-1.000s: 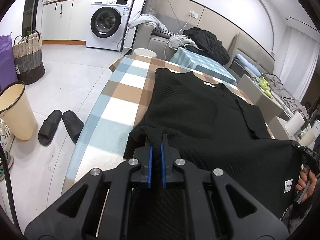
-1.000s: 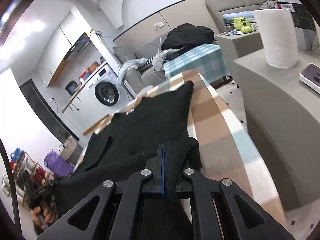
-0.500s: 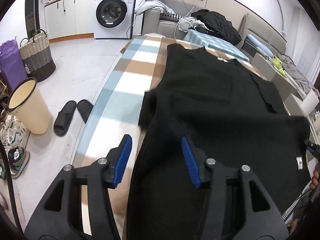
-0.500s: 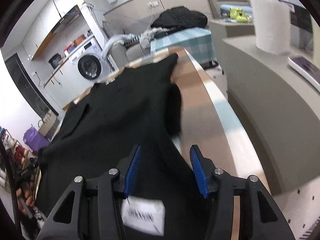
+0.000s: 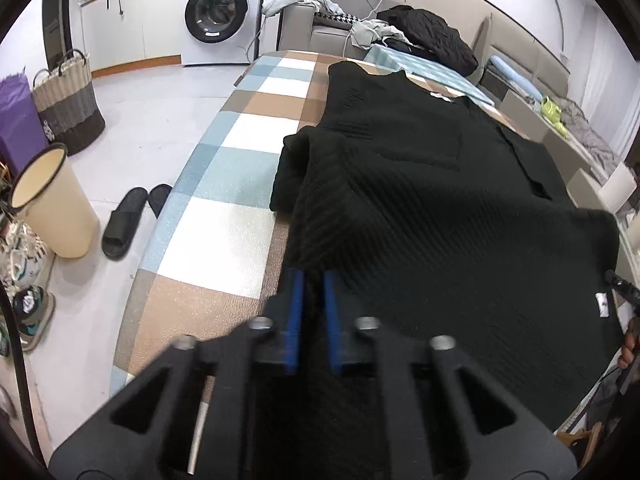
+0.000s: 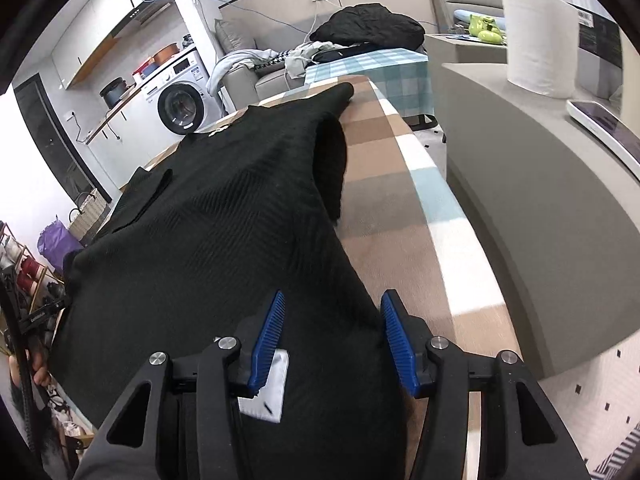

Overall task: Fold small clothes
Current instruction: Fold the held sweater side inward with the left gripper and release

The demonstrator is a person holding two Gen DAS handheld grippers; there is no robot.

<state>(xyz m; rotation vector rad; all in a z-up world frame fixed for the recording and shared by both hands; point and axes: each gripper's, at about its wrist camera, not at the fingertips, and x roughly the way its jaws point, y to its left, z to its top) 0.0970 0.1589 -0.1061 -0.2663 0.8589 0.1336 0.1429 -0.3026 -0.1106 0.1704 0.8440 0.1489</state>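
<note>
Left gripper [image 5: 312, 280] nearly closed at black garment's [image 5: 440, 208] edge.

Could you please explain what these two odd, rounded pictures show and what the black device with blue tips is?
There is no robot here. A person holds a clamp-like tool in each hand, and each tool carries a wide-angle camera that looks forward along its two fingers. This is why both pictures look rounded. One picture is from the left hand-held gripper and the other is from the right hand-held gripper. A black garment lies spread on a table with a checked cover. The left tool's blue pads are almost together and appear to pinch the garment's near edge. The right tool is open, its fingers either side of the cloth near a white label, holding nothing.
</note>
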